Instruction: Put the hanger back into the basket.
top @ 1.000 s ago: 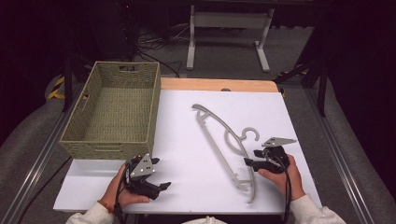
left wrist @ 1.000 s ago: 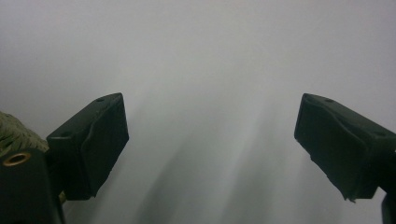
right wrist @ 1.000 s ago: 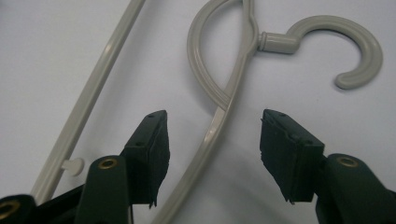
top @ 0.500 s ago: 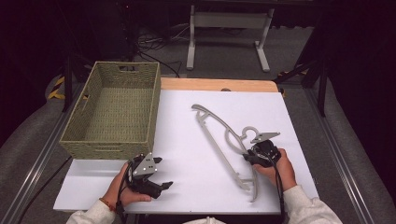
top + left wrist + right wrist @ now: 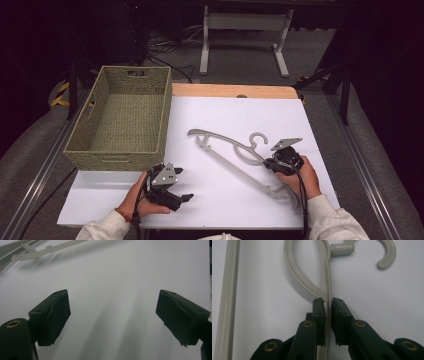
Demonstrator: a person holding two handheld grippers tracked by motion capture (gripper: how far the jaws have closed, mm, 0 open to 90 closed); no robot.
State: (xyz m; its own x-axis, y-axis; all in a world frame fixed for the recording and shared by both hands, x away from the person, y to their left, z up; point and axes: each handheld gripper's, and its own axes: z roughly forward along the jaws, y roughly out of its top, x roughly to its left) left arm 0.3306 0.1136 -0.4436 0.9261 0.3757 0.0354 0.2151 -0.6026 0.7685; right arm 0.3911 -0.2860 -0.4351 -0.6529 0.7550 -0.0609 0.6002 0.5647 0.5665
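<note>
Both right tool jaws pinch the hanger arm.

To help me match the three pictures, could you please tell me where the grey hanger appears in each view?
High view: the hanger lies right of centre on the white table.
Left gripper view: one end of it crosses the top left corner.
Right gripper view: its upper frame runs between the right tongs.
Shared landmark: the white table.

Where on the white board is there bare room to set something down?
Free: the far strip of the white board between the basket and the right edge, beyond the hanger; also the near middle between the left gripper and hanger. Crowded around the right gripper.
</note>
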